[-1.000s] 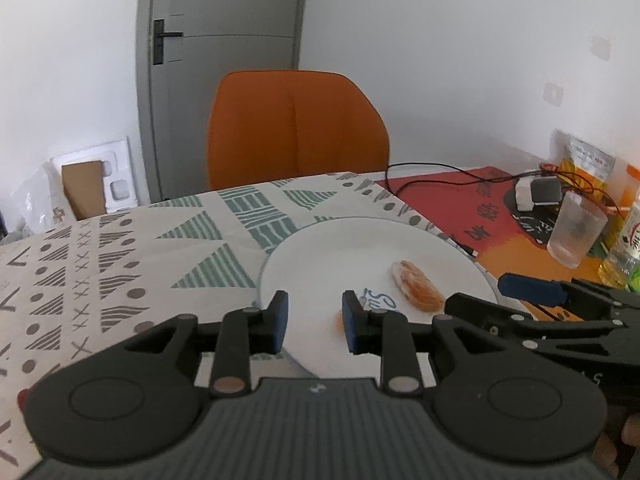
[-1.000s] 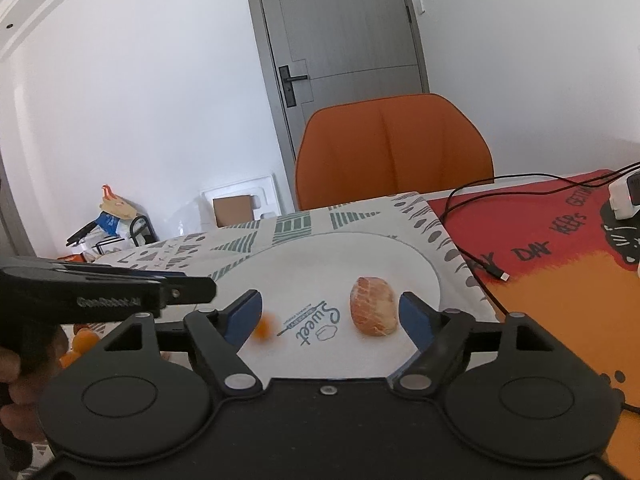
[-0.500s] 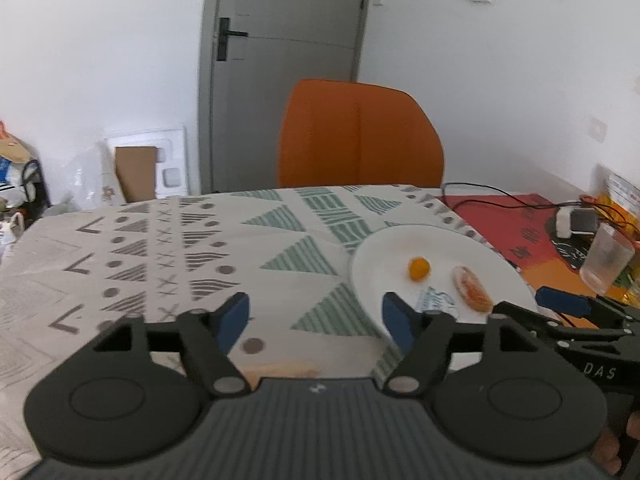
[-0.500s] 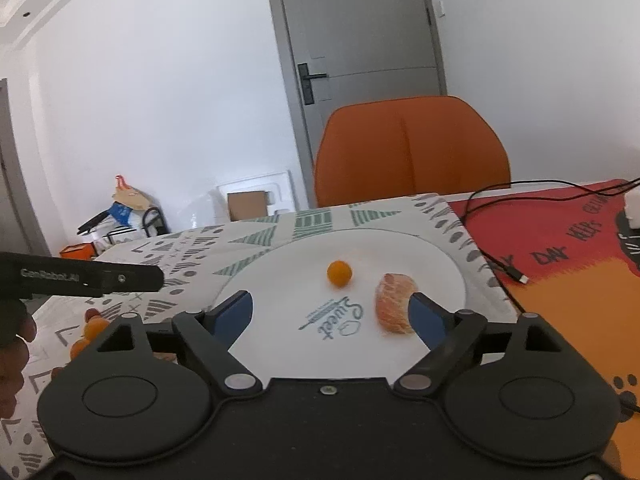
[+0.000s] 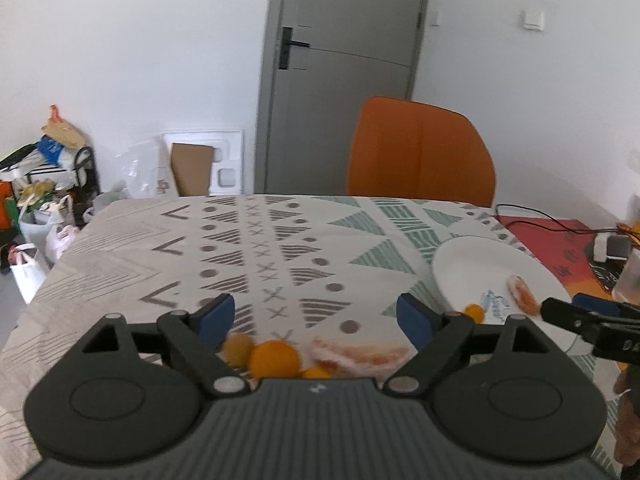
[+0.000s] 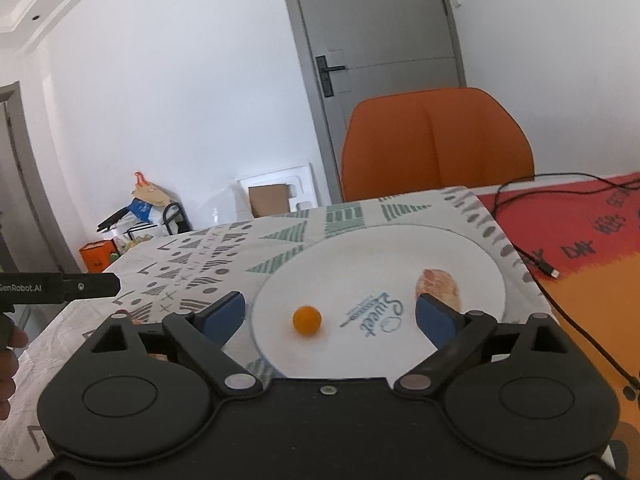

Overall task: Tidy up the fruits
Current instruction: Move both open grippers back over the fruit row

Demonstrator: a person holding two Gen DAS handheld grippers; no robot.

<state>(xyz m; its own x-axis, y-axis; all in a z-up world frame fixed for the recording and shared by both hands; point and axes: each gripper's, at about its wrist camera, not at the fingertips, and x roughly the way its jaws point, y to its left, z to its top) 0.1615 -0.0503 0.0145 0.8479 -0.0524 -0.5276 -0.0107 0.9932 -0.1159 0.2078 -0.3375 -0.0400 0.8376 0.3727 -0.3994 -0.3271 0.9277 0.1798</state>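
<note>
A white plate (image 6: pixel 452 248) lies on the patterned tablecloth. On it are a small orange fruit (image 6: pixel 306 319) and a peeled orange piece (image 6: pixel 437 285). My right gripper (image 6: pixel 330 314) is open and empty, hovering at the plate's near edge. In the left wrist view the plate (image 5: pixel 472 264) is at the right. My left gripper (image 5: pixel 316 318) is open and empty above a cluster of small orange fruits (image 5: pixel 274 357) and a peeled orange piece (image 5: pixel 360 354) on the cloth.
An orange chair (image 5: pixel 420 152) stands behind the table. A red and orange mat (image 6: pixel 580 240) with a black cable (image 6: pixel 536 258) lies right of the plate. A plastic cup (image 5: pixel 630 276) stands at the far right. Bags and boxes (image 5: pixel 44 188) clutter the floor at the left.
My left gripper opened, left the small orange fruit on the plate, then swung left and back over the loose fruits on the cloth. My right gripper stayed open near the plate.
</note>
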